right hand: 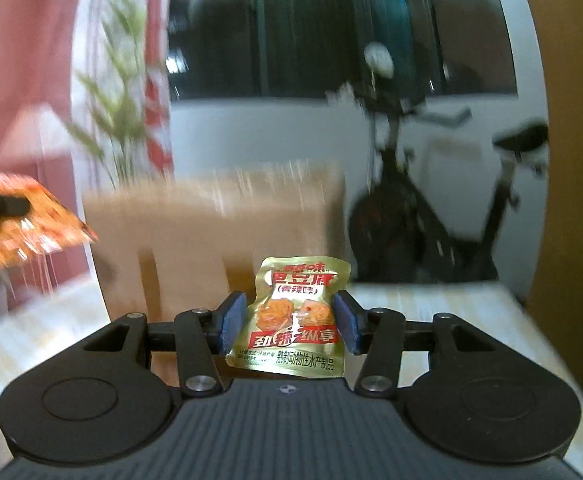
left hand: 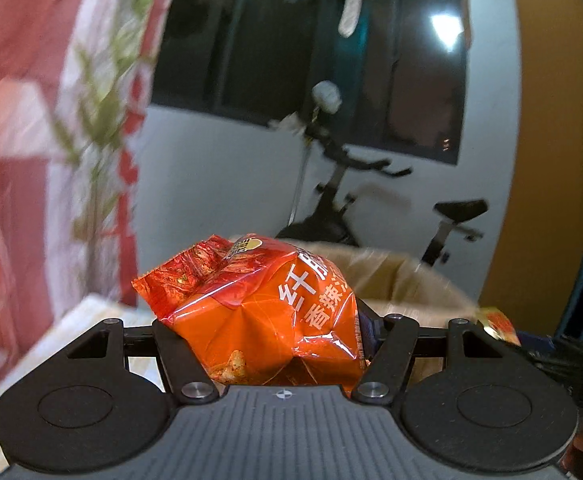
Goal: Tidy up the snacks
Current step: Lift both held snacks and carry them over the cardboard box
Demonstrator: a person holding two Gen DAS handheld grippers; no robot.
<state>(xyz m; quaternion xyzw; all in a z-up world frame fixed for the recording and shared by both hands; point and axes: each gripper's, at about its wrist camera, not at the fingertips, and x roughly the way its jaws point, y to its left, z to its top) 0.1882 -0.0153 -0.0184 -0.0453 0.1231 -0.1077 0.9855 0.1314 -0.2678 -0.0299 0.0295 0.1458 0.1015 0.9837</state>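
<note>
A red-and-white curtain (left hand: pixel 31 140) printed with green leaves fills the left of both wrist views, and a dark window (left hand: pixel 311 48) spans the top. Below the window, right of centre, stands a black exercise bike (right hand: pixel 419 216), blurred. An open cardboard box (right hand: pixel 219 236) sits in the middle of the right wrist view, on a pale tabletop (right hand: pixel 451 312); in the left wrist view its rim shows just behind the snack held there.

The left gripper (left hand: pixel 279 320) is clamped on a puffy orange chip bag (left hand: pixel 259 308), which fills the whole gap between the fingers, bulges up above them in the lower centre of the frame, and hides the pads. The same bag appears at the left edge of the right wrist view.

The right gripper (right hand: pixel 289 318) holds a small gold snack packet (right hand: pixel 295 316) upright, lower centre, its blue pads (right hand: pixel 233 320) pressing the packet's two side edges, in front of the box.
</note>
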